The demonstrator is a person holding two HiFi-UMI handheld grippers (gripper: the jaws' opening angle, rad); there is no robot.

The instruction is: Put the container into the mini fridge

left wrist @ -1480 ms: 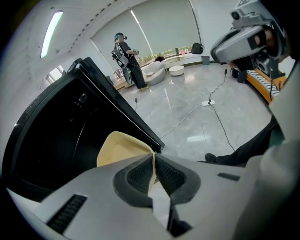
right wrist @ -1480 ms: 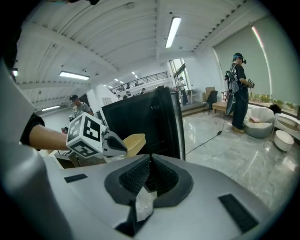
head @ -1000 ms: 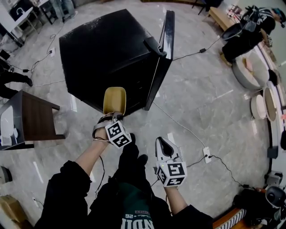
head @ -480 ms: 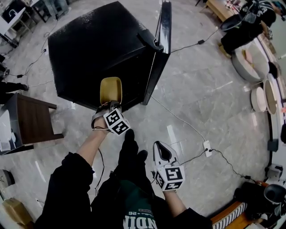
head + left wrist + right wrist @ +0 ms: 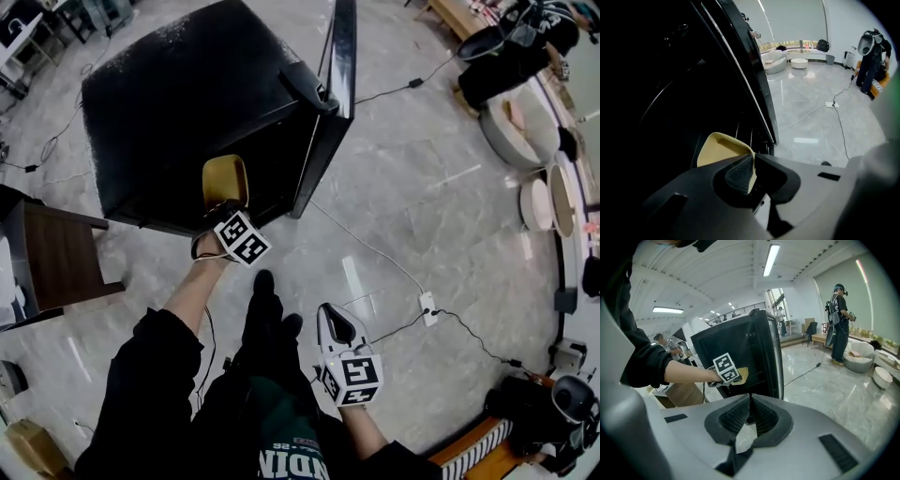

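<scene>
My left fingers [image 5: 738, 174] pinch the rim of the pale yellow plastic container [image 5: 719, 147], probably light and bendy; my right fingers [image 5: 733, 418] are closed, empty.

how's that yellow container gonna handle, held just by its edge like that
Probably light: the left gripper carries the yellow container by one wall alone. It looks like stiff, thin plastic, holding its shape. Pinched off-centre, it could swing or slip if bumped on the mini fridge.

The left gripper [image 5: 226, 208] grips a yellow container [image 5: 223, 178], just ahead of it at the fridge [image 5: 178, 103] opening. The right gripper [image 5: 335, 319] hangs well behind.
</scene>
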